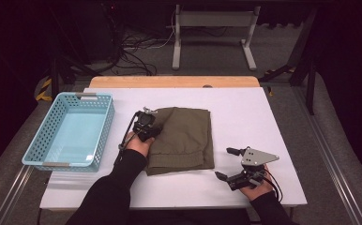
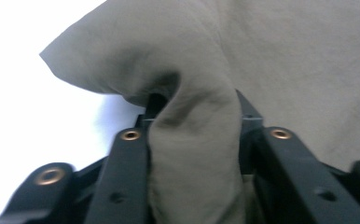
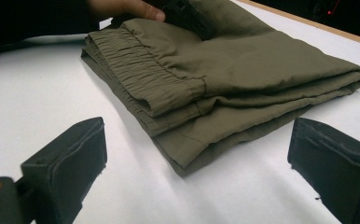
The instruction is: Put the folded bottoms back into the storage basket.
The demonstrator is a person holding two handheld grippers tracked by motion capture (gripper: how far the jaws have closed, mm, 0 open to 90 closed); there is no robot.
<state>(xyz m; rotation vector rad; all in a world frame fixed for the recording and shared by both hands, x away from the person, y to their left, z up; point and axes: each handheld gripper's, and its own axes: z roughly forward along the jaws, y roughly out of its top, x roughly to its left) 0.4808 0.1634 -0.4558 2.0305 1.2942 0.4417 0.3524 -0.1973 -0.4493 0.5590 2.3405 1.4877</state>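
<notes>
Folded olive-green trousers [image 1: 184, 136] lie in the middle of the white table [image 1: 245, 108], their elastic waistband [image 3: 145, 74] towards the person. My left gripper [image 1: 151, 116] is at the garment's far left corner. A bunched fold of the olive cloth [image 2: 197, 154] rises between its black jaws, which are shut on it [image 2: 194, 126]. My right gripper [image 1: 227, 163] rests near the table's front right, a short way from the trousers [image 3: 243, 60]. Its jaws stand wide open [image 3: 201, 163] with nothing between them.
A light blue perforated basket [image 1: 105, 126] stands at the table's left edge, with nothing in it. A wooden strip [image 1: 169, 82] runs along the far edge. Beyond it are a grey desk frame [image 1: 214, 33] and cables on the floor.
</notes>
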